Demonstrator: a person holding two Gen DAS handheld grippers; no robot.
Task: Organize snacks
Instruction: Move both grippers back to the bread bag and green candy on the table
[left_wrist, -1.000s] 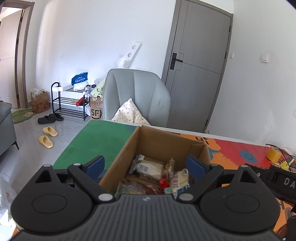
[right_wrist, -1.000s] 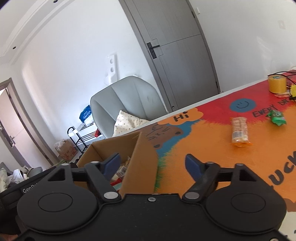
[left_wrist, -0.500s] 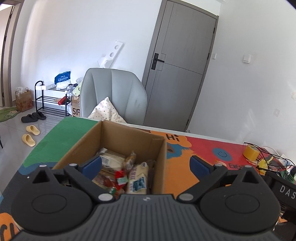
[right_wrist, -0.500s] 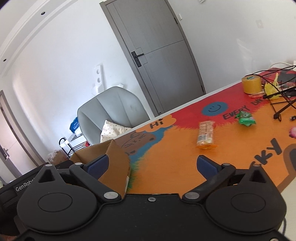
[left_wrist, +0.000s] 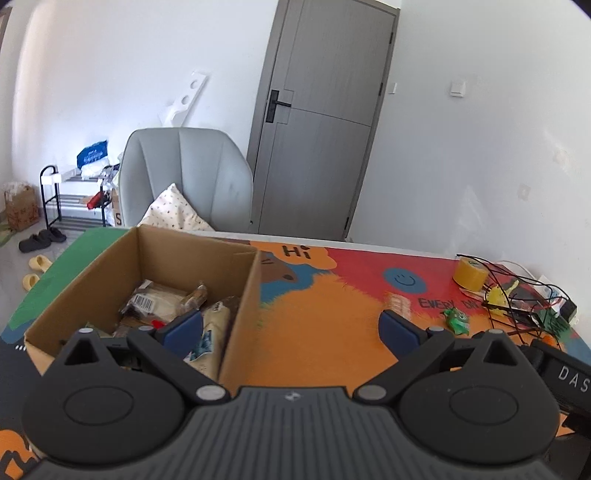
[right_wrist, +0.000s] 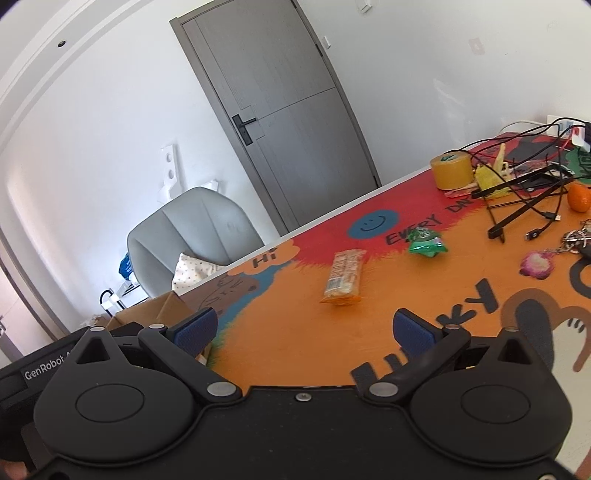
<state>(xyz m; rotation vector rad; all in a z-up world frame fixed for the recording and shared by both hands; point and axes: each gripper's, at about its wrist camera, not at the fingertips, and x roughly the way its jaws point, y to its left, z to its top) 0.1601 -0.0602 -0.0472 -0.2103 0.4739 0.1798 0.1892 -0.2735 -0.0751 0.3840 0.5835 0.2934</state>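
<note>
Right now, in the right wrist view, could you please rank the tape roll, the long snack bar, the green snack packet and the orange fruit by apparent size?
1. Long snack bar, though it lies nearest the camera.
2. Tape roll.
3. Green snack packet.
4. Orange fruit, partly cut off at the frame edge, so unsure.

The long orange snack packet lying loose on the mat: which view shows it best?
The right wrist view: the orange snack packet lies unobstructed ahead of the open right tongs. In the left wrist view it is blurred and partly hidden behind a blue pad.

Left gripper (left_wrist: 290, 325) and right gripper (right_wrist: 304, 328) both gape wide, holding nothing
</note>
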